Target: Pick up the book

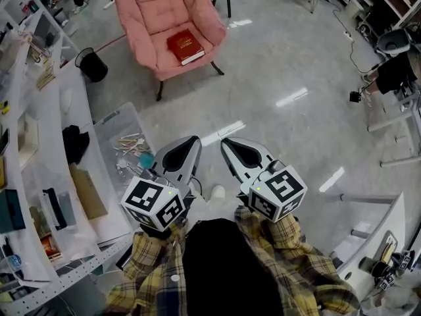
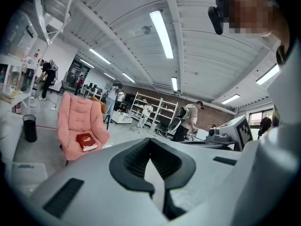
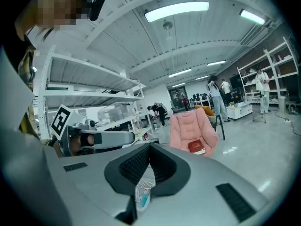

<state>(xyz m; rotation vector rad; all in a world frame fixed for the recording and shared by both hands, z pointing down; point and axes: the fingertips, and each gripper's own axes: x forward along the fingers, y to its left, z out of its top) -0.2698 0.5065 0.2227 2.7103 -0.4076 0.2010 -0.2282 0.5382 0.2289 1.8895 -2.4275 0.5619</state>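
A red book lies flat on the seat of a pink armchair, far across the floor from me. Both grippers are held side by side close to the body, well short of the chair. The left gripper is shut with nothing in it, and the right gripper is shut and empty too. In the left gripper view the book shows small on the armchair, left of the shut left gripper. In the right gripper view the book rests on the armchair, right of the shut right gripper.
A black bin stands left of the chair. A clear plastic box of small items sits on the floor by my left. White shelving lines the left side, a desk the right. People stand far back.
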